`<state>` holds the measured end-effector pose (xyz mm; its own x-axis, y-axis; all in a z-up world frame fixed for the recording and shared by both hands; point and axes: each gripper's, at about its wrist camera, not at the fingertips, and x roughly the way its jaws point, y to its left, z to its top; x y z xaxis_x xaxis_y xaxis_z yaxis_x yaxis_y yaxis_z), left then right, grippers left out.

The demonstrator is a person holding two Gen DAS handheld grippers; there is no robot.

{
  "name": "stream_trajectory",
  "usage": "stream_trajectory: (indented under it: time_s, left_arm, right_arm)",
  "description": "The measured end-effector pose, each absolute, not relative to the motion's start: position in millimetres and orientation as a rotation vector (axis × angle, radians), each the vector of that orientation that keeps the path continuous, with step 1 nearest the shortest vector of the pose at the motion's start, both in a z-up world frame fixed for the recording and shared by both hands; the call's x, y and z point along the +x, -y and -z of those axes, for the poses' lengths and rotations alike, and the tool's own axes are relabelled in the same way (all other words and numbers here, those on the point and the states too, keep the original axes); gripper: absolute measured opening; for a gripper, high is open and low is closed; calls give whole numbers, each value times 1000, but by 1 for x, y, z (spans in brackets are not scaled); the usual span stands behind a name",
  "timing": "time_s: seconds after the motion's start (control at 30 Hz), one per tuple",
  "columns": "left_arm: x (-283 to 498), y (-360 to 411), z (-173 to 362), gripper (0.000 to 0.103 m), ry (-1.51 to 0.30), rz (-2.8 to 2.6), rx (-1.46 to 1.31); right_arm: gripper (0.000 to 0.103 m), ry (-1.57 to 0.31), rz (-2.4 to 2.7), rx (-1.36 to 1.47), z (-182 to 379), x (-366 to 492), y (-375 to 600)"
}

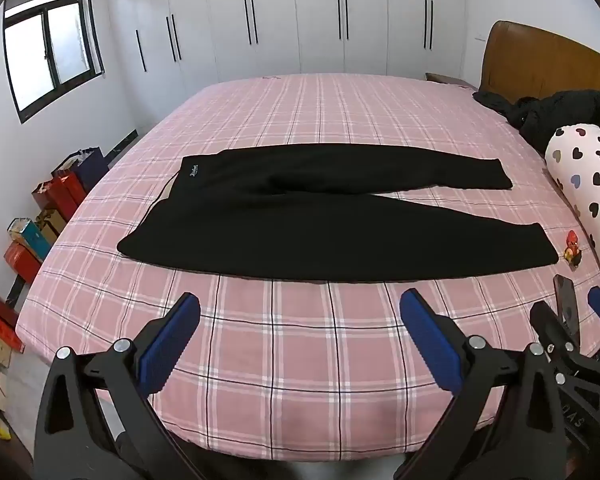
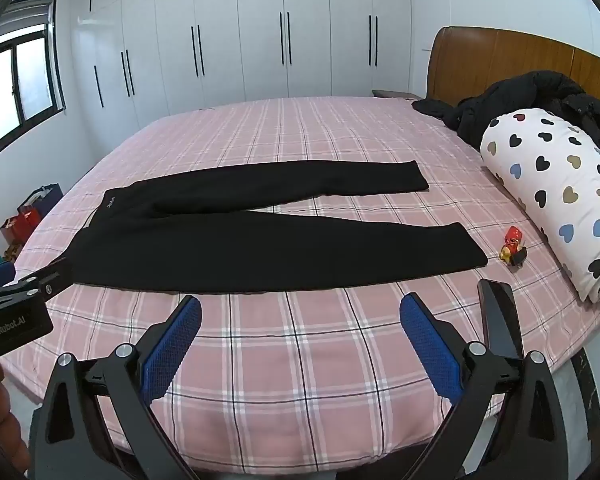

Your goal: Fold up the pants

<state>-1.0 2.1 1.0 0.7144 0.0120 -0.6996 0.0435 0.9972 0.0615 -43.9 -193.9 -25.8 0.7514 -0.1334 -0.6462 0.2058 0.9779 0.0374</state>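
Black pants lie flat on the pink plaid bed, waistband at the left, two legs spread to the right. They also show in the right wrist view. My left gripper is open and empty, above the bed's near edge, short of the pants. My right gripper is open and empty, likewise in front of the near leg. The right gripper shows at the right edge of the left wrist view, and the left gripper's body at the left of the right wrist view.
A heart-print rolled quilt and a black jacket lie by the wooden headboard. A small red toy sits near the leg ends. A dark phone lies at the bed's right. Boxes and bags line the floor left.
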Motion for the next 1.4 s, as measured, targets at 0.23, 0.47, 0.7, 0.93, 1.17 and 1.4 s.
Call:
stream_trajectory:
  time_s: [0.23,0.47,0.7,0.93,1.17,1.4]
  left_arm:
    - [2,-11,6,98,-798,46,61]
    - [1,1,9,98,-798,59,83]
    - [1,7,10,98,-800,90,96]
    - [0,9,14,98,-810,99,97]
    - [2,8,17,98,-820,95,96]
    - [4,7,19,98,-826,89,96]
  right_arm:
    - [98,-704,188,108,26,-43,192]
    - [98,-696,197,100,21,-44,191]
    - [98,-703,208,101,22,-45,191]
    - [98,-708,213,105,25,-47,191]
    - [98,-716,210,105,30,-46,191]
    - [98,-718,207,106,32,-45,190]
